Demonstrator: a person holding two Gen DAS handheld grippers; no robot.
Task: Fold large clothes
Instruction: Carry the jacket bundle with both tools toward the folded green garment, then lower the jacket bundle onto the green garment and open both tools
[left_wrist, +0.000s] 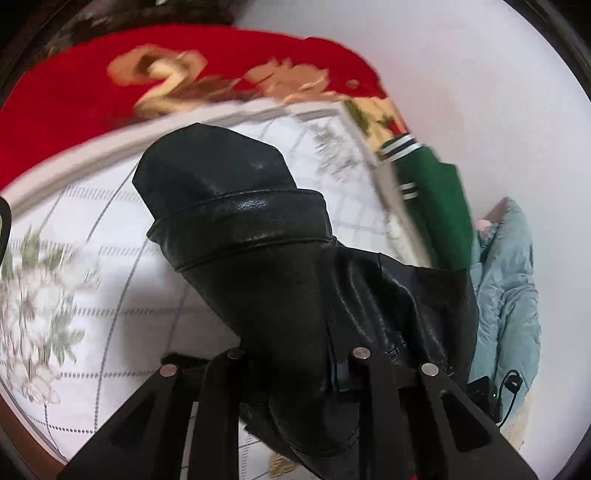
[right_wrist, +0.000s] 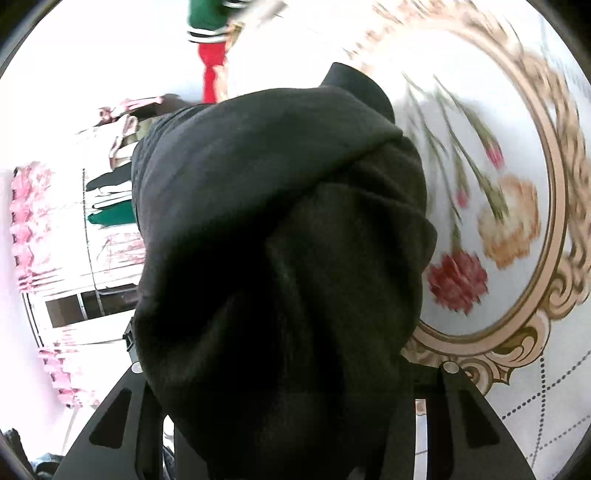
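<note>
Hanging from both grippers, the black jacket (left_wrist: 258, 229) fills the middle of each view above the bed (left_wrist: 92, 221). The left gripper (left_wrist: 291, 373) is clamped on a fold of it – smooth, slightly grained leather with a stitched band across a sleeve-like tube. The right gripper (right_wrist: 291, 373) has a thick bunch of the jacket (right_wrist: 280, 240) between its fingers, but there the cloth looks matte and soft, more like a lining, and it hides the pads, so I cannot tell whether they press on it.

Only the left view shows the red blanket (left_wrist: 74, 92) with gold pattern at the head of the bed, a green garment (left_wrist: 436, 206) with striped cuffs at the bed's edge, and a pale blue quilted coat (left_wrist: 509, 280) on the floor beyond. Only the right view shows the bedspread's (right_wrist: 498, 166) oval gilt-scroll border with red and orange carnations, and pink ruffled fabric (right_wrist: 26, 229) at the left. The bedspread in the left view is white – a grey lattice with pale flowers.
</note>
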